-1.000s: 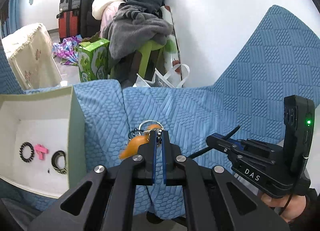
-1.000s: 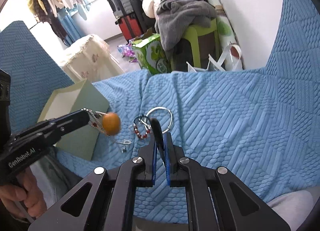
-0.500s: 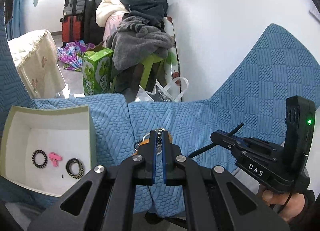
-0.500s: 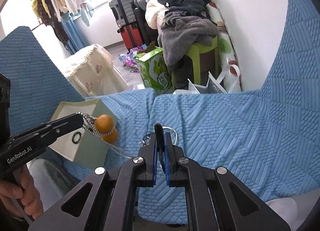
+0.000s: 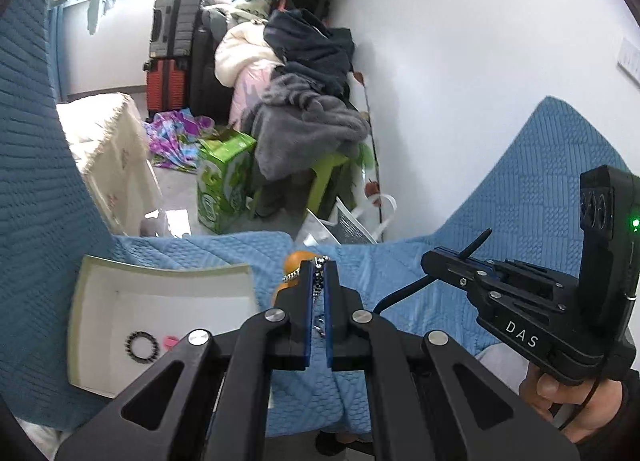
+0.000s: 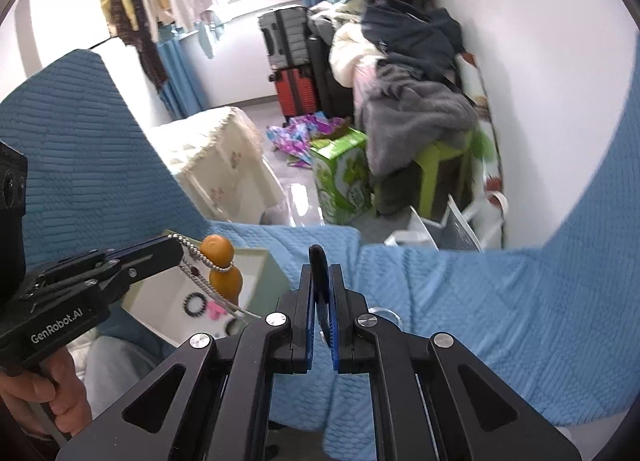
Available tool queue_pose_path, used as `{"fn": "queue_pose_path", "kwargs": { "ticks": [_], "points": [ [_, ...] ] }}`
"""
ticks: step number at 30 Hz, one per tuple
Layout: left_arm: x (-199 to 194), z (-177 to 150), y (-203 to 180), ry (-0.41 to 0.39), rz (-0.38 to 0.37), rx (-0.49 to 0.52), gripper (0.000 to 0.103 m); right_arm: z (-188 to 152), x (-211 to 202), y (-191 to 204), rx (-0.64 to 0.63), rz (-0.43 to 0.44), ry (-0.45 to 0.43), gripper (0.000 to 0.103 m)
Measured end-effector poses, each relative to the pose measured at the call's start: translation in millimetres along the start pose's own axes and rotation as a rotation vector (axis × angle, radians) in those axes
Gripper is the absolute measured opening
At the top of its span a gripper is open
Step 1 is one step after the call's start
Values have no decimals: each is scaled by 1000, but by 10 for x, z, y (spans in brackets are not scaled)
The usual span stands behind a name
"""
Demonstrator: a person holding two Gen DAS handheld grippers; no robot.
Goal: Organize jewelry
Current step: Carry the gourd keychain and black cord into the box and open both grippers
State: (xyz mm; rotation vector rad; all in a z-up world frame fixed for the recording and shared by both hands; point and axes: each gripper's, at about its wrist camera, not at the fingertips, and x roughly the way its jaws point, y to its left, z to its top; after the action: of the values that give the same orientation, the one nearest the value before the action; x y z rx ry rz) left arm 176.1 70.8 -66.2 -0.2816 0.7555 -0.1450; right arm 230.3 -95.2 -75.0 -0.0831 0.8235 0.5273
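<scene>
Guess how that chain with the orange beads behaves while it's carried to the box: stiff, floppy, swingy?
Probably floppy: the chain droops from the left gripper in a slack curve. Likely swingy too, since the two orange beads hang below the grip. It may snag the box rim when lowered.

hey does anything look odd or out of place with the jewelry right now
Only one thing: the silver chain with two orange beads dangles in mid-air from the shut left gripper, above the open white box where a black bead ring and a pink piece lie. The right gripper pinches a thin dark object.
</scene>
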Motion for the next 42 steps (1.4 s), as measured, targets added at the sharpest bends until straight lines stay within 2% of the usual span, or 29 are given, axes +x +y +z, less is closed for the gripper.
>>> {"fn": "queue_pose_path", "kwargs": {
  "ticks": [4,10,16,21,29,35,39,40,42],
  "points": [
    [-94,7,258,-9,22,-28,4,110,104,334,-29,48,3,4],
    [-125,-138,707,-2,58,-83,4,93,420,786,-68,117,47,4],
    [32,-409,1106,61,83,-131,4,-55,825,1064,-85,159,114,4],
    [273,-640,1359,131,76,-182,4,-277,1190,1195,-103,143,199,4],
    [516,-847,1454,204,73,-206,4,-557,1548,1194,-105,119,287,4],
    [441,-779,1406,192,82,-207,4,-491,1475,1113,-74,132,281,5],
    [325,-680,1307,175,91,-187,6,-401,1337,1043,-54,140,255,10],
    [288,-661,1287,170,92,-185,7,-374,1287,1025,-50,145,243,15],
    [176,-599,1221,137,101,-184,26,-323,1184,1005,-57,157,216,21]
  ]
}}
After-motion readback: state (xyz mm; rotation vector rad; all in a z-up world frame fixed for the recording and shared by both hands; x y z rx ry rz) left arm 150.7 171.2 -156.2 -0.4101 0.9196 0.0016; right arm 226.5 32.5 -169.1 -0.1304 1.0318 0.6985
